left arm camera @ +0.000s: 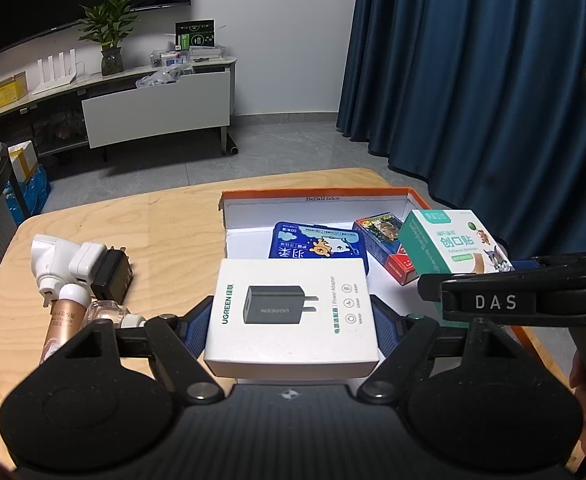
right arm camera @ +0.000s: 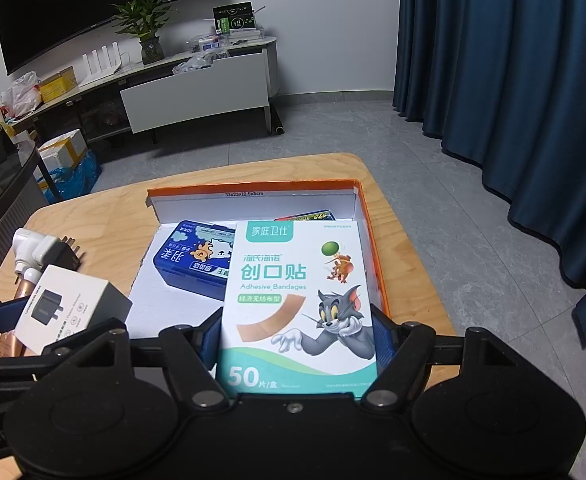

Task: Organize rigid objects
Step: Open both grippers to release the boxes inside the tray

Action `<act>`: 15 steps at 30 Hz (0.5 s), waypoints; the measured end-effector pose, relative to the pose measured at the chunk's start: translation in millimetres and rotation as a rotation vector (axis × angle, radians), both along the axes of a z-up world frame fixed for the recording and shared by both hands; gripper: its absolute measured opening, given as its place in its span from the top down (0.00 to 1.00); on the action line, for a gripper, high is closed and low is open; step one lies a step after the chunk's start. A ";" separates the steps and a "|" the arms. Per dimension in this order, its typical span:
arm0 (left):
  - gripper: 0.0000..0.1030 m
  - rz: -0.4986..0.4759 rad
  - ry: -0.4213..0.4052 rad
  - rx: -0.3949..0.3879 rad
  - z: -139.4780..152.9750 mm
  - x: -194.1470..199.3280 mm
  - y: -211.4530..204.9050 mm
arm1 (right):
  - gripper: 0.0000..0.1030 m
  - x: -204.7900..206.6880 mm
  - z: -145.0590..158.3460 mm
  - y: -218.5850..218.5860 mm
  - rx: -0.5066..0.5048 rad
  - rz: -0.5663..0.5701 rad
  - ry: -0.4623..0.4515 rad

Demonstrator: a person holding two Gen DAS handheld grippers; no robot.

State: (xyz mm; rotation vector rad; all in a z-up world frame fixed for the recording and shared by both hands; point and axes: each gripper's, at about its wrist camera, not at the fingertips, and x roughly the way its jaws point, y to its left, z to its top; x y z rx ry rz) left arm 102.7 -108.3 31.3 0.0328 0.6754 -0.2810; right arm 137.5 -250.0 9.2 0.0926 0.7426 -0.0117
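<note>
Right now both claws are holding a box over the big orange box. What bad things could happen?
1. The left gripper and right gripper sit close together, so the white charger box and the bandage box might bump.
2. The blue tin and a card pack already fill the orange box's far end; a dropped box could land tilted on them.

Dim, cool room light; both views stay sharp, with strong fisheye bending at the edges and dark vignetted corners, no glare.
</note>
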 end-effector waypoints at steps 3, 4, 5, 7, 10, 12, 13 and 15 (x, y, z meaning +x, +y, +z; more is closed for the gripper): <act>0.23 0.000 0.000 0.000 0.1 0.0 -0.1 | 0.18 -0.2 0.1 -0.3 0.002 0.000 -0.001; 0.23 0.000 0.000 0.000 0.1 -0.1 0.0 | 0.19 -0.1 0.1 -0.1 0.003 0.000 -0.002; 0.23 0.000 -0.002 0.000 0.3 -0.1 -0.2 | 0.19 0.4 -0.5 -0.5 0.002 0.000 -0.002; 0.23 0.000 -0.002 0.001 0.4 0.1 -0.2 | 0.19 1.1 -1.2 -1.5 0.001 0.000 -0.003; 0.23 0.000 -0.002 0.001 0.9 0.3 -0.8 | 0.19 1.0 -0.8 -1.2 0.002 0.000 -0.002; 0.23 -0.001 -0.003 0.002 0.9 0.2 -0.7 | 0.19 1.0 -0.7 -0.9 0.002 0.000 -0.002; 0.23 -0.001 -0.003 0.003 1.0 -0.1 -1.0 | 0.19 1.1 -0.8 -1.0 0.002 0.000 -0.002; 0.23 0.000 -0.004 0.003 1.1 0.1 -1.1 | 0.19 1.2 -1.0 -1.3 0.003 0.000 -0.002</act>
